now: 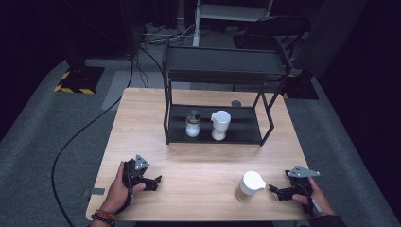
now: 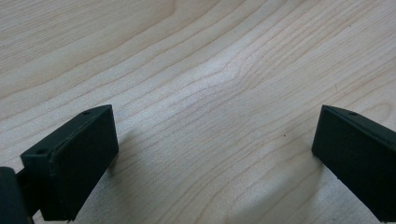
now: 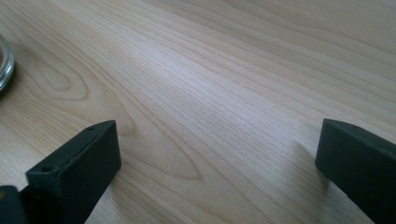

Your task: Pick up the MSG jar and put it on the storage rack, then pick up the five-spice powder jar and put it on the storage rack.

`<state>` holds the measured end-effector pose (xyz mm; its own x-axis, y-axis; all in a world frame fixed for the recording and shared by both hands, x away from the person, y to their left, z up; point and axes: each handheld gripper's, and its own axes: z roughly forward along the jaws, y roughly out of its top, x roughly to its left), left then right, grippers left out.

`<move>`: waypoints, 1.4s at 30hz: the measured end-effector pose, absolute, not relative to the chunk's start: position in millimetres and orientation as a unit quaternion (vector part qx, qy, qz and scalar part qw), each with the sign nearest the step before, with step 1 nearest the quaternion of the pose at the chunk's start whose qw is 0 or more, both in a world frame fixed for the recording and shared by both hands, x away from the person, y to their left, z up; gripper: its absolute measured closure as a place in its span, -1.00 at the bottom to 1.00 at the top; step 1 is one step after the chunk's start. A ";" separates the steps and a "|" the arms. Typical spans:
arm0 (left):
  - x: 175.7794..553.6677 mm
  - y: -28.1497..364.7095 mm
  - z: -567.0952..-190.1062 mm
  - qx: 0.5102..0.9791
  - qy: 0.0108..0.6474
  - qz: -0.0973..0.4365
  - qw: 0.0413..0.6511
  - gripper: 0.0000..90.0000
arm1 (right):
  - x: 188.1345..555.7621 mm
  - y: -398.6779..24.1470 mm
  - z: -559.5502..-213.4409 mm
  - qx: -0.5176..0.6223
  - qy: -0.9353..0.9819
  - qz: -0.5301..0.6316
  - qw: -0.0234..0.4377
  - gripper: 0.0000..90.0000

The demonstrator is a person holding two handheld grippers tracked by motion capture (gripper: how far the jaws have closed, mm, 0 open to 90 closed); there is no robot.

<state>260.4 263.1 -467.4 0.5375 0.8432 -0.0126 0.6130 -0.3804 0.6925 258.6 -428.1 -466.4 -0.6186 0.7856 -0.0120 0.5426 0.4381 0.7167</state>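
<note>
Rack (image 1: 213, 137): holding two jars.
Jar (image 1: 249, 186): waiting near table's (image 1: 189, 165) front edge.
Left gripper (image 1: 152, 181): resting spread, empty.
Right gripper (image 1: 277, 191): resting spread, empty, beside jar.

Glass jar (image 3: 3, 58) cut off at left edge, contents unreadable

No text, label, brand, number or sign can be read anywhere.

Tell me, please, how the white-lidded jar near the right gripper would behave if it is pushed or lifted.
The jar stands upright and taller than wide, so a high push might tip it. Its glass-like base suggests slippery, breakable walls. On its side it would probably roll.
</note>
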 end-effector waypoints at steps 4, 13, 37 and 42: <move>260.6 263.2 -467.4 0.812 0.448 0.174 0.330 -0.99 | 258.7 -428.1 -466.5 0.400 0.830 0.348 0.175 -1.00; 260.6 263.2 -467.4 0.813 0.448 0.174 0.330 -0.99 | 258.8 -428.1 -466.5 0.400 0.830 0.348 0.175 -1.00; 260.3 263.0 -467.4 0.812 0.448 0.175 0.330 -0.99 | 258.5 -426.4 -457.6 0.393 0.836 0.338 0.180 -0.95; 260.3 262.9 -467.4 0.812 0.448 0.175 0.330 -0.99 | 256.7 -425.9 -450.0 0.386 0.838 0.346 0.171 -0.95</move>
